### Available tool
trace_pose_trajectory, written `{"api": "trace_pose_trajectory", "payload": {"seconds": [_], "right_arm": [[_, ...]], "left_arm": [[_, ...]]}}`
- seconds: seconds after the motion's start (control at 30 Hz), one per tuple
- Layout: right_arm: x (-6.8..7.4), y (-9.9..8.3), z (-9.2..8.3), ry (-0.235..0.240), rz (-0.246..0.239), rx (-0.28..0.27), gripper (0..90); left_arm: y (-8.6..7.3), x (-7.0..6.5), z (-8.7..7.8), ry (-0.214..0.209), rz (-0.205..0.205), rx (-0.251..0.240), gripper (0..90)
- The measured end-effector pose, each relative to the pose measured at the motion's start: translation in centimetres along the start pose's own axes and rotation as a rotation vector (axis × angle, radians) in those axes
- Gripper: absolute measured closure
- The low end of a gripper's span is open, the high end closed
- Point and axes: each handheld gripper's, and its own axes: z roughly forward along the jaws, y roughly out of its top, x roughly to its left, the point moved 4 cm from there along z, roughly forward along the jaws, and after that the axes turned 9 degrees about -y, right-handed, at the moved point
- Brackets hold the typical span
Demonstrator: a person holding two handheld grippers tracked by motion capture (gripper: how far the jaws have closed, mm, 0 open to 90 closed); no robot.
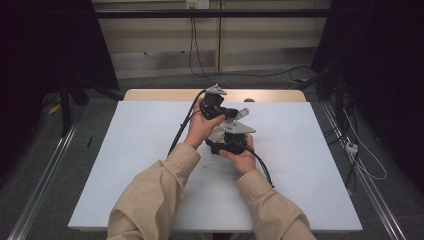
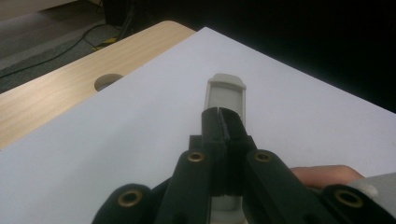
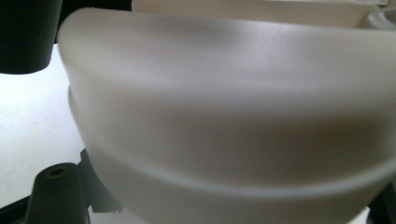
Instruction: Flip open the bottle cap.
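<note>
Desk point(image 1: 150, 95): light wood top with a round cable hole near its far edge; most of it is covered.
White sheet point(image 1: 125, 165): lies flat over the desk, leaving a strip of bare wood along the far edge.
Person: two beige sleeves come in from the near edge; the hands meet over the middle of the sheet, toward its far half.
White container point(image 3: 224, 107): pale, smooth, curved wall with a ridge running round it; seen in the high view between the two hands, above the sheet's centre. In the right gripper view it sits right against the camera, blurred.
Left gripper point(image 2: 223, 122): held in the left hand point(image 1: 202, 125), farther from the person than the right one. Jaws are pressed together on a flat grey tab point(image 2: 226, 93) that sticks out beyond their tips.
Right gripper point(image 1: 232, 140): held in the right hand point(image 1: 242, 157), just beside the left gripper. Jaws nearly shut, clamped on the container's wall; the pads themselves are hidden by it.
Grey tab: upright between the left jaws, over the sheet.
</note>
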Motion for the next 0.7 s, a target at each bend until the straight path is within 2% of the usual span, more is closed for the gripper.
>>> {"api": "trace_pose_trajectory", "payload": {"seconds": [0.2, 0.3, 0.37, 0.47, 0.53, 0.57, 0.63, 0.7], "right_arm": [[0.1, 0.0, 0.0, -0.004, -0.012, 0.0, 17.2], [-0.1, 0.0, -0.2, 0.005, 0.039, 0.016, 10.8], [-0.2, 0.0, -0.4, 0.001, 0.051, 0.025, 5.3], [-0.4, 0.3, -1.0, -0.006, 0.056, 0.031, 3.3], [-0.5, 0.6, -1.6, -0.008, 0.044, 0.028, 2.3], [-0.6, 0.8, -1.9, -0.008, 0.043, 0.025, 2.4], [-0.6, 0.9, -2.5, 0.002, 0.047, 0.026, 3.0], [-0.6, 0.9, -3.1, 0.016, 0.056, 0.032, 3.3]], "left_arm": [[-0.1, -0.1, -0.4, -0.009, -0.006, -0.002, 89.9], [0.0, -0.2, -0.9, -0.004, -0.012, -0.02, 86.0], [0.0, -0.4, -1.3, 0.001, -0.012, -0.023, 81.5], [0.0, -0.8, -2.3, 0.009, -0.019, -0.043, 68.9], [-0.1, -1.0, -3.0, 0.02, -0.018, -0.045, 64.3], [-0.2, -1.2, -3.5, 0.029, -0.02, -0.047, 56.8], [-0.5, -1.5, -4.4, 0.039, -0.003, -0.051, 50.4], [-0.9, -1.8, -5.4, 0.056, 0.005, -0.047, 39.4]]}}
